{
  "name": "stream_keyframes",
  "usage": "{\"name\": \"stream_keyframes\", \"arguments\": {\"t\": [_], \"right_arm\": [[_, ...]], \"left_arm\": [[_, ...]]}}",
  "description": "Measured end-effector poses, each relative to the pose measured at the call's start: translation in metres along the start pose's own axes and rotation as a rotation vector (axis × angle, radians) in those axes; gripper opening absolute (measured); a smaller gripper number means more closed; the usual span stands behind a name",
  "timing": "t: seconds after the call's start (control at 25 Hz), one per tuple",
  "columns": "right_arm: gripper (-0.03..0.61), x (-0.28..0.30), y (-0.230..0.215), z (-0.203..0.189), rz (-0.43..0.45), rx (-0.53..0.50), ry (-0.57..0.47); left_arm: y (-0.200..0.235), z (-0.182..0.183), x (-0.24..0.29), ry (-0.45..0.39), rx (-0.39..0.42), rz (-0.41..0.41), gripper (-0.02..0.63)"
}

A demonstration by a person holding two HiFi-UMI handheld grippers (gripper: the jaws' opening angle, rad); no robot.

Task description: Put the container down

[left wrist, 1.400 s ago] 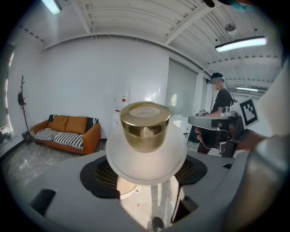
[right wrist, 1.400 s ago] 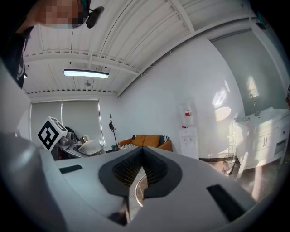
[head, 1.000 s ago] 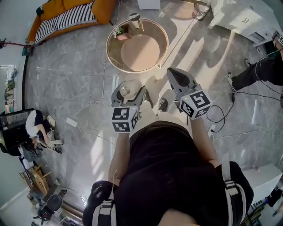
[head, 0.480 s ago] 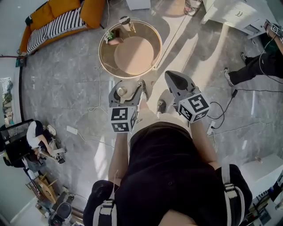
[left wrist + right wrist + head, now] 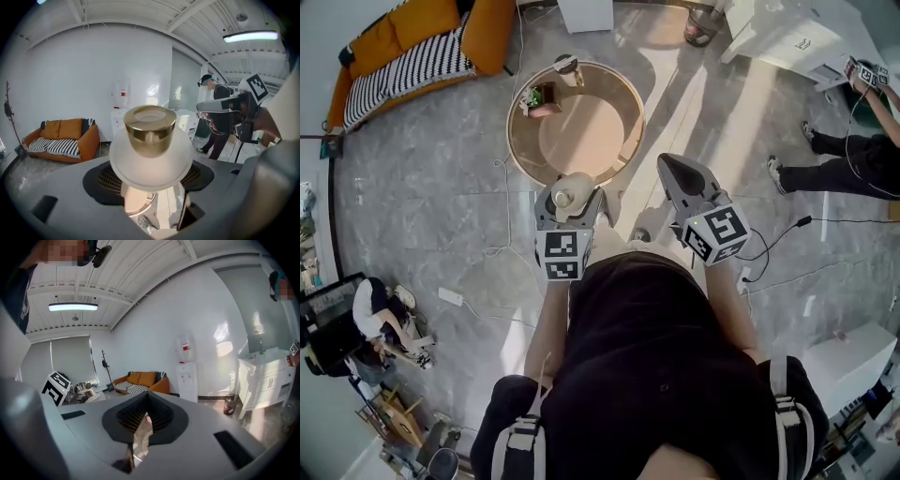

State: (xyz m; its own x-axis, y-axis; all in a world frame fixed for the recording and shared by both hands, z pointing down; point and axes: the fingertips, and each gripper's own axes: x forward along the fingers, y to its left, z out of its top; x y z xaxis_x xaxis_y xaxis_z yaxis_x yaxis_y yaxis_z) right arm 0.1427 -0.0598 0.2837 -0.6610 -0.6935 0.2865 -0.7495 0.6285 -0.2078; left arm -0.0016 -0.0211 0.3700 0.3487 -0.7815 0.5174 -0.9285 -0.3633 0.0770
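My left gripper (image 5: 572,194) is shut on a small white container with a gold cap (image 5: 570,192), held upright above the near rim of the round table. In the left gripper view the container (image 5: 150,147) fills the middle between the jaws, gold cap up. My right gripper (image 5: 675,171) hangs to the right of it, jaws together and holding nothing; its own view shows the pads (image 5: 140,420) nearly meeting with only a thin slit between them.
A round wooden coffee table (image 5: 525,145) with a raised rim stands just ahead, carrying a small plant (image 5: 532,97) and a bottle (image 5: 565,66) at its far edge. An orange sofa (image 5: 403,42) is far left. A person's legs (image 5: 839,169) and floor cables lie right.
Both grippers and the view have moved forward toward the round table. The container, still held, now hangs over the table's near rim.
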Motion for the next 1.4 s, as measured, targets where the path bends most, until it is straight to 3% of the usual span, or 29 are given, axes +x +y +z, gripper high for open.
{"name": "stream_keyframes", "arguments": {"t": [0.32, 0.6, 0.88, 1.4], "right_arm": [[0.003, 0.079, 0.014, 0.015, 0.016, -0.012, 0.028], [0.003, 0.124, 0.014, 0.007, -0.021, 0.0, 0.068], [0.003, 0.152, 0.011, -0.008, -0.042, 0.039, 0.116], [0.003, 0.207, -0.007, -0.056, -0.021, 0.045, 0.199]], "left_arm": [[0.047, 0.016, 0.04, 0.005, 0.058, -0.045, 0.347], [0.083, 0.017, 0.072, 0.022, 0.107, -0.103, 0.347], [0.102, 0.001, 0.101, 0.091, 0.13, -0.159, 0.347], [0.136, -0.043, 0.176, 0.138, 0.095, -0.147, 0.347]]}}
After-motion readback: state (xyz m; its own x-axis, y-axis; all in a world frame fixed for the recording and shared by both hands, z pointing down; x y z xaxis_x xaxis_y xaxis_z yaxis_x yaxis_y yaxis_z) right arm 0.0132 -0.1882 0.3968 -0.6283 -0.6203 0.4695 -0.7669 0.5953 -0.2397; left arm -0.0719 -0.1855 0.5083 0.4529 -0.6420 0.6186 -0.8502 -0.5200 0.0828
